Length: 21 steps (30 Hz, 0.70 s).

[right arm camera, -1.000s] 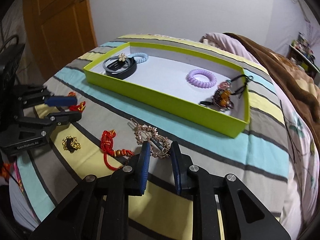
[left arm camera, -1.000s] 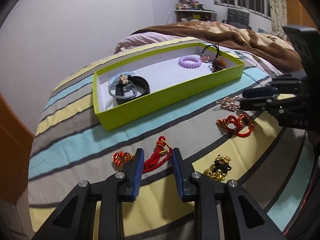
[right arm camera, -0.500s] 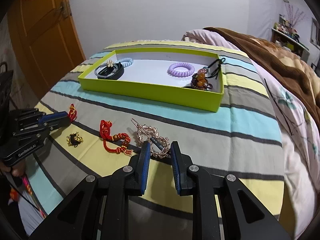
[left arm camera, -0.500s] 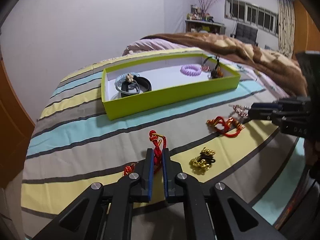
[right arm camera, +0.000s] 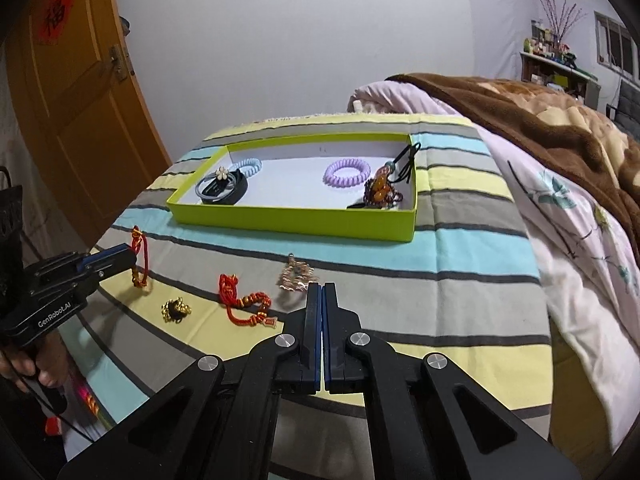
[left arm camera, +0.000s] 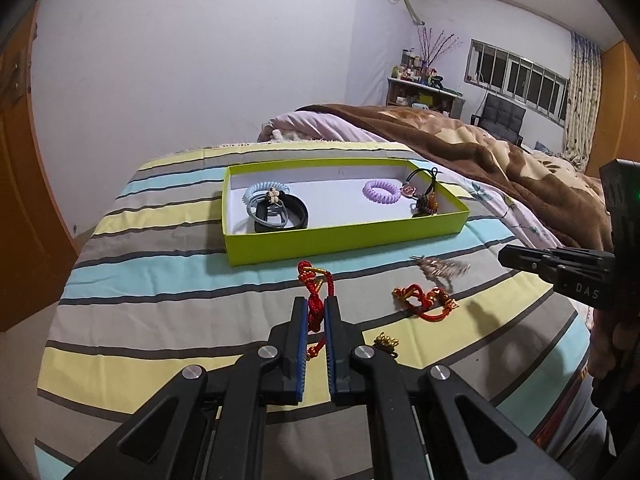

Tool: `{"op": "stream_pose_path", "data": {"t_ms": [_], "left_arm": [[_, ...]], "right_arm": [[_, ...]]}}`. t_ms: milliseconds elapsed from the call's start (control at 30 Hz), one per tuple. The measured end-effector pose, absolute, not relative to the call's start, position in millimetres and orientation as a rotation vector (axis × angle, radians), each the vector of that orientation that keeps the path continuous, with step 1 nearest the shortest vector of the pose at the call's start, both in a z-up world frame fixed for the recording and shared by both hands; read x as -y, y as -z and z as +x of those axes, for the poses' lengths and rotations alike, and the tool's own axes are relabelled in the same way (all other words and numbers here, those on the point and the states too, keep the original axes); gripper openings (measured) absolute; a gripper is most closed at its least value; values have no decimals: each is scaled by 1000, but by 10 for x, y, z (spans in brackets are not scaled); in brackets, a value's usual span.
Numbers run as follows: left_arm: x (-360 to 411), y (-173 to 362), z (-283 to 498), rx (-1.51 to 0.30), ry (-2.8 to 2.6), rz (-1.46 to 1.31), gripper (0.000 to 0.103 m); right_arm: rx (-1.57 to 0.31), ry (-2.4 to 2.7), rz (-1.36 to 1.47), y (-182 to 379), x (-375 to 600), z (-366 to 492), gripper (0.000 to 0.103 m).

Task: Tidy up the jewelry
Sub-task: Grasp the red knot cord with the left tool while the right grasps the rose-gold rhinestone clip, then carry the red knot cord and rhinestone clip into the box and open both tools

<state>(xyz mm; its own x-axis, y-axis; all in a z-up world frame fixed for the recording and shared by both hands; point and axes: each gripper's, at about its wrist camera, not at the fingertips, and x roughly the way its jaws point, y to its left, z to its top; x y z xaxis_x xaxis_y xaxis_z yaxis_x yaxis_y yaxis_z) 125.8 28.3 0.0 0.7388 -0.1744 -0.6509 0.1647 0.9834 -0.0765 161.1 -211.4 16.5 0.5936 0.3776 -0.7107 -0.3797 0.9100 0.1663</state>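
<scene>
My left claw point(left arm camera: 316, 316) is clenched on the red cord bracelet point(left arm camera: 314, 292), lifted off the striped bed point(left arm camera: 160, 280); its long axis runs along the fingers, toward the green tray point(left arm camera: 344, 236). My right claw point(right arm camera: 321, 298) is pinched on the rose-gold hair clip point(right arm camera: 297, 276), which is motion-blurred, detail unreadable.

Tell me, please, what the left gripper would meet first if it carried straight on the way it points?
Probably the near wall of the lime-green tray. The left gripper, shut on the red knotted cord, points at it, though it may pass above the rim; depth is unclear.
</scene>
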Motion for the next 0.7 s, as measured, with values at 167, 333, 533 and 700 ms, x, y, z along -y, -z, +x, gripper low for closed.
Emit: {"op": "stream_pose_path", "data": {"t_ms": [167,333,533,700], "left_arm": [[-258,8,1260,-719,194,-10,7],[-247,17,1255,-720,200,-9,7],[-225,40,1251,-729,213,3,7],[-219,65,1274,-737,219,3,7]], "right_arm": [[-844,-468,-19,-125,2102,1655,0],[-862,-502,-98,-78,1979,1725,10],[-890,-534,-111,21,1851,1835,34],[-942,-538,-143,164,1752,1936,34]]}}
